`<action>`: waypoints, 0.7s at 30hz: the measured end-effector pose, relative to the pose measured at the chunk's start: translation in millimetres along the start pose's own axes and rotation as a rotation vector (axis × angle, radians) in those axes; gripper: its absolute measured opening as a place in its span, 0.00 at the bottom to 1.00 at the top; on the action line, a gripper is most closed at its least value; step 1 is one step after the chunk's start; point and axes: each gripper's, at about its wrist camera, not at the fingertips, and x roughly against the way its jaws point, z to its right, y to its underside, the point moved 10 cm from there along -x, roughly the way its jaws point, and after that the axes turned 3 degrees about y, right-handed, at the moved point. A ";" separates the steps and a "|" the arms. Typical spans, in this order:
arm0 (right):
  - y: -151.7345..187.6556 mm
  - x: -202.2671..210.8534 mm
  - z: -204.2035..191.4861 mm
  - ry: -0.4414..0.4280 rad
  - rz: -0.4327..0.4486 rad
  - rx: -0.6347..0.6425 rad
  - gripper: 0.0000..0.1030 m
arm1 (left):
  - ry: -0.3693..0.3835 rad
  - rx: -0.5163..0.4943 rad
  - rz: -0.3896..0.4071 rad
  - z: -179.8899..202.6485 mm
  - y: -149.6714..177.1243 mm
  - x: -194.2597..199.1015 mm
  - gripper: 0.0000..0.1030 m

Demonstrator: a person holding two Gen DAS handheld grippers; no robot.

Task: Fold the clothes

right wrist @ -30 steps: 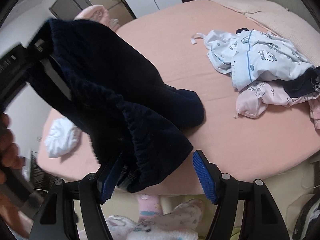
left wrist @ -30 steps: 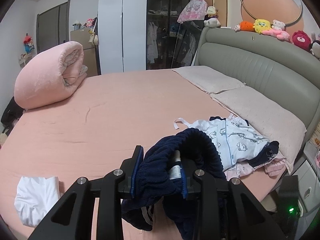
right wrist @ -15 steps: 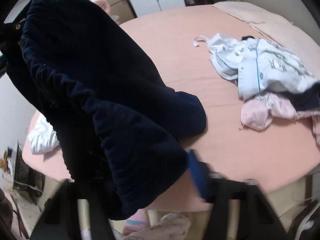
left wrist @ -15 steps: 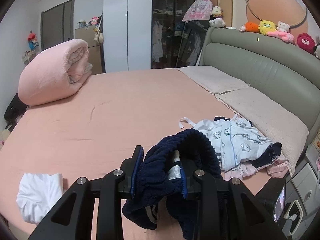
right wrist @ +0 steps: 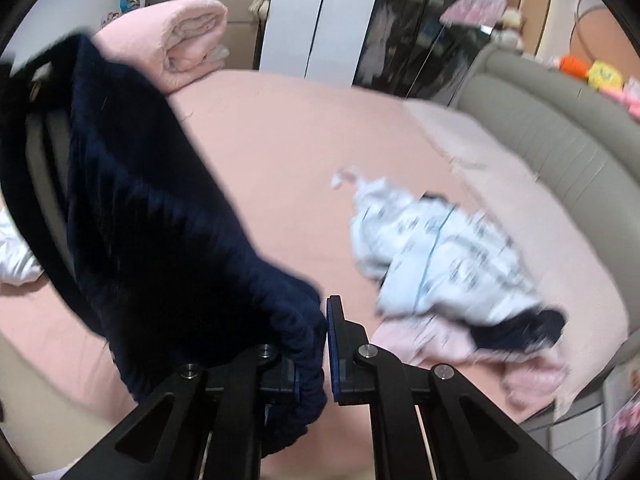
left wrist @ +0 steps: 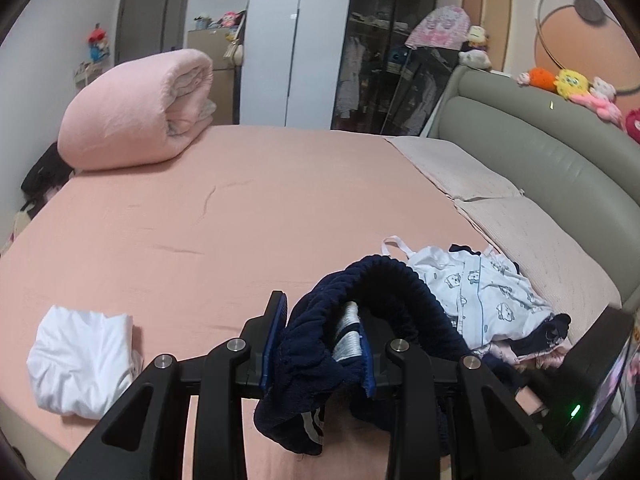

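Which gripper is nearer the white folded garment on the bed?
Left. The left gripper, shut on the navy garment, has the white garment just to its left. From the right gripper, it shows only at the far left edge, beyond the navy garment.

Navy ribbed garment [left wrist: 384, 292] bunched, hanging above bed, elastic waistband gathered

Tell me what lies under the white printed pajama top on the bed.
Under the white printed pajama top: a dark navy garment and pink clothing poke out at its near edge. How far they extend underneath is covered.
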 end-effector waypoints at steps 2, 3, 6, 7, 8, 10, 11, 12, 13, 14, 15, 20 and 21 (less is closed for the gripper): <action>-13.9 -1.2 10.6 0.050 0.028 0.010 0.07 | 0.006 0.027 -0.009 -6.6 0.6 -0.4 0.28; -21.2 -3.0 16.3 0.081 0.040 0.007 0.07 | 0.010 0.039 -0.014 -9.1 1.0 -0.6 0.28; -46.5 -2.1 33.4 0.133 0.078 -0.029 0.07 | 0.027 0.067 -0.030 -13.5 2.7 -1.6 0.28; -55.6 -0.9 36.8 0.140 0.090 -0.045 0.07 | 0.024 0.067 -0.038 -14.6 4.2 -3.0 0.28; -64.3 1.9 38.8 0.144 0.104 -0.056 0.07 | 0.019 0.067 -0.047 -15.3 6.2 -4.5 0.28; -80.1 8.9 41.4 0.144 0.135 -0.069 0.07 | 0.021 0.077 -0.071 -16.5 10.6 -8.1 0.29; -87.9 13.7 41.4 0.144 0.150 -0.069 0.07 | 0.027 0.087 -0.087 -16.9 13.4 -10.2 0.30; -95.6 19.5 40.2 0.145 0.166 -0.065 0.07 | 0.036 0.099 -0.104 -17.0 16.2 -12.4 0.34; -103.7 24.6 37.3 0.143 0.180 -0.059 0.07 | 0.048 0.115 -0.123 -16.7 19.2 -14.6 0.44; -112.1 29.2 33.0 0.140 0.192 -0.051 0.07 | 0.061 0.131 -0.143 -16.3 22.1 -16.8 0.50; -119.2 31.8 29.5 0.135 0.204 -0.042 0.07 | 0.070 0.141 -0.162 -15.6 25.3 -19.0 0.62; -149.7 45.6 15.8 0.119 0.252 0.024 0.07 | 0.090 0.148 -0.268 -7.9 45.2 -30.8 0.68; -154.1 48.3 13.2 0.116 0.260 0.038 0.07 | 0.091 0.141 -0.288 -5.3 48.7 -32.5 0.68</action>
